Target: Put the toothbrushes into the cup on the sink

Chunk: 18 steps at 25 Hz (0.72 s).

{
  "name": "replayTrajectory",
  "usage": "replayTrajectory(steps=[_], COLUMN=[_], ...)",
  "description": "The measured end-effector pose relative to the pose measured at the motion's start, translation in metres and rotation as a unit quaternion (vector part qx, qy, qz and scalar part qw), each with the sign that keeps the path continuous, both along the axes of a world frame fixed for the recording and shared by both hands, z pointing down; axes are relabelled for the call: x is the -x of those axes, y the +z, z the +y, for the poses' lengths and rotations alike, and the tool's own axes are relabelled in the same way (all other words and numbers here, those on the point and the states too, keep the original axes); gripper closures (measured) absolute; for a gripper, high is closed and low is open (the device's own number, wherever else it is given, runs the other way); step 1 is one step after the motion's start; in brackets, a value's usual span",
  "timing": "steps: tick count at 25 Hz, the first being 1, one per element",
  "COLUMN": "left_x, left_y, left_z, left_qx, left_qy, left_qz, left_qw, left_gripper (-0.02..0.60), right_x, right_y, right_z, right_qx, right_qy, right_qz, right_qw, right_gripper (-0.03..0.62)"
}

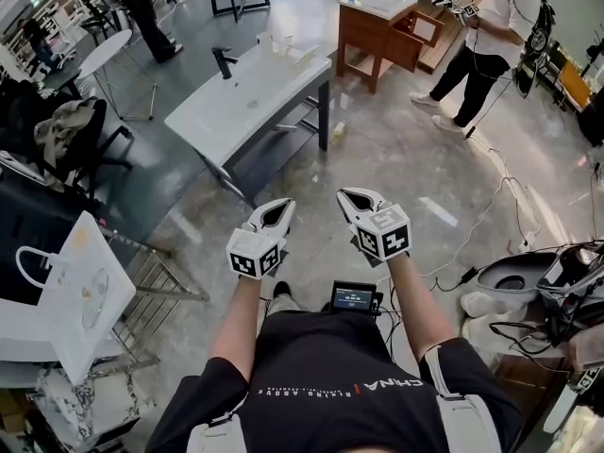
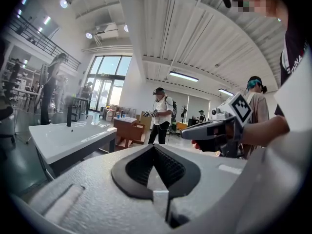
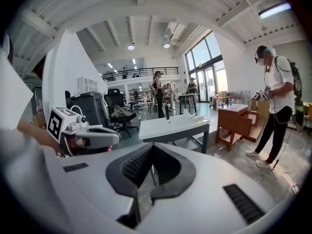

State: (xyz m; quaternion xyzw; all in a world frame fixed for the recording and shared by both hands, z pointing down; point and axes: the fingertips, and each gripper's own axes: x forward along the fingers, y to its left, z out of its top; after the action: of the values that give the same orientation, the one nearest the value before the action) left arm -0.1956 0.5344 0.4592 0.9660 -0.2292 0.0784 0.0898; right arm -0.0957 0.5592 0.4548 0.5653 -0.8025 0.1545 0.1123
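The white sink (image 1: 247, 91) on dark legs, with a black tap (image 1: 224, 61), stands a few steps ahead on the floor. A clear cup (image 1: 277, 41) stands at its far right end, with pale toothbrushes (image 1: 307, 57) lying beside it; they are too small to tell apart. My left gripper (image 1: 280, 206) and right gripper (image 1: 351, 196) hover side by side at waist height, well short of the sink, both shut and holding nothing. The left gripper view has the sink (image 2: 68, 136) at lower left beyond the gripper (image 2: 155, 147). Past my right gripper (image 3: 152, 147), the sink (image 3: 173, 126) lies straight ahead.
A wooden vanity (image 1: 382, 28) with another basin stands at the back, and a person (image 1: 486, 45) with grippers is beside it. A chair with clothes (image 1: 71, 135), a white bag (image 1: 75, 291) and a metal rack (image 1: 156, 295) are on my left. Cables (image 1: 491, 206) run over the floor on my right.
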Motion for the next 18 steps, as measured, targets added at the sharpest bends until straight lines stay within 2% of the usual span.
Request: replayTrajectory(steps=[18], left_x=[-0.003], left_y=[-0.004], left_z=[-0.006], left_qx=[0.002], left_qy=[-0.003], left_qz=[-0.007], left_qw=[1.0], left_gripper=[0.575], right_x=[0.0], right_y=[-0.005], right_z=[-0.012], right_qx=[0.003], right_qy=[-0.014], right_qz=[-0.006], right_qw=[1.0], right_gripper=[0.585])
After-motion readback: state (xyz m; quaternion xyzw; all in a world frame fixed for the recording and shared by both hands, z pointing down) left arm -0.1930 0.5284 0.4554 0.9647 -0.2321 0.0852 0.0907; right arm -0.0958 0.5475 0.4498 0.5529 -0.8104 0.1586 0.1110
